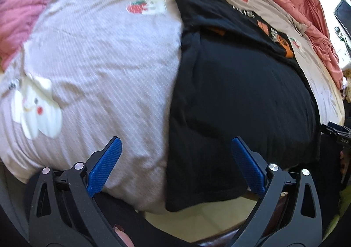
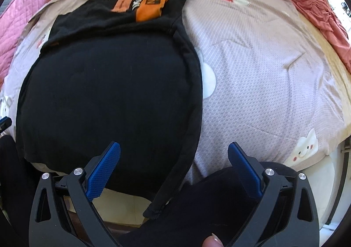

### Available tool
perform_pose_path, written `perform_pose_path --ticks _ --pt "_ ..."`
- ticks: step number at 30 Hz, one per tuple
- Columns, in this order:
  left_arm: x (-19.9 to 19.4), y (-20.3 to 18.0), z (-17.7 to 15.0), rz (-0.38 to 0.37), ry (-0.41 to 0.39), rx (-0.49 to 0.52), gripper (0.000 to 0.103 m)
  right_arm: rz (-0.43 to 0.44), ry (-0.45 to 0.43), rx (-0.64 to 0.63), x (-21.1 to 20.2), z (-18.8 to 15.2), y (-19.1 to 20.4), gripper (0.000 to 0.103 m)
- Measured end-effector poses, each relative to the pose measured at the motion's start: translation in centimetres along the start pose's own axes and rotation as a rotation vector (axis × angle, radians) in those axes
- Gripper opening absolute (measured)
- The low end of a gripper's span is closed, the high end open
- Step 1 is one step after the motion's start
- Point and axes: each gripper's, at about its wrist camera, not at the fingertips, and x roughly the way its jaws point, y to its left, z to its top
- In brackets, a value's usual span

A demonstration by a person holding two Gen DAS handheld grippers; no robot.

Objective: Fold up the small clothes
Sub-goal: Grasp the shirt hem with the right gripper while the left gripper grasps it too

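We see a black T-shirt (image 1: 237, 102) spread on a bed, lying on a pale lilac bedsheet (image 1: 105, 67) printed with strawberries and white cartoon rabbits. In the left wrist view the shirt fills the centre and right of the frame; its lower hem hangs over the bed's near edge at bottom centre. In the right wrist view the same black T-shirt (image 2: 105, 97) fills the left and centre, with the bedsheet (image 2: 263, 75) taking the right half.

The far part of the shirt carries an orange and white print (image 2: 140, 5) with lettering, near the top of the right wrist view, left of centre. One narrow strip of black cloth, a sleeve or a side edge, we cannot tell which, runs down the shirt's right side in that view and dangles off the bed at bottom centre.

Our left gripper (image 1: 175, 168) sits at the bottom of its frame, its blue-padded fingers (image 1: 105, 165) spread wide and gripping nothing; one finger is over the sheet, the other over the shirt's lower right part. Our right gripper (image 2: 173, 170) is likewise spread wide and empty, its left finger over the shirt's hem, its right finger over dark clothing at lower right.

A salmon-pink quilt (image 2: 311, 5) is bunched along the far edge of the bed, and a pink quilted cover (image 1: 26, 5) shows at upper left.
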Motion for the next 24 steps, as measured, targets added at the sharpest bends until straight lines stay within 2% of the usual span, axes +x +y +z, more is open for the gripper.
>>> perform_pose_path --ticks 4,6,10,11,12,13,15,16,17,20,24 --pt "1.3 -0.6 -0.9 -0.011 0.047 0.003 0.094 0.008 0.026 0.005 0.6 -0.1 -0.1 0.095" --pt "2.0 -1.0 -1.3 -0.025 0.074 0.003 0.093 0.023 0.048 0.010 1.1 -0.1 -0.3 0.079" --pt "2.8 -1.6 -1.7 -0.007 0.091 0.024 0.086 0.021 0.095 0.004 2.1 0.0 -0.2 0.066" --pt "2.8 -1.6 -1.7 -0.008 0.089 0.023 0.085 0.034 0.105 0.002 2.4 0.0 -0.2 0.049" --pt "2.8 -1.6 -1.7 -0.010 0.087 0.020 0.080 0.053 0.121 0.006 2.7 -0.1 -0.3 0.036" --pt "2.9 -1.5 -1.6 -0.007 0.088 0.013 0.074 0.066 0.126 0.021 2.9 0.0 -0.6 0.035" --pt "2.8 -1.0 -1.7 -0.002 0.084 -0.007 0.064 0.105 0.111 0.043 2.6 -0.1 -1.1 0.019" --pt "2.6 -0.7 -1.6 -0.006 0.080 -0.018 0.059 0.123 0.102 0.053 2.4 -0.2 -1.3 0.017" --pt "2.4 -0.4 -1.7 -0.013 0.076 -0.031 0.056 0.140 0.096 0.058 2.2 -0.2 -1.4 0.010" --pt "1.9 0.4 -1.7 -0.044 0.069 -0.068 0.052 0.221 0.048 0.073 1.2 -0.2 -1.8 0.009" --pt "1.5 0.7 -1.8 -0.064 0.067 -0.082 0.052 0.399 -0.096 0.110 -1.5 0.1 -3.1 0.008"
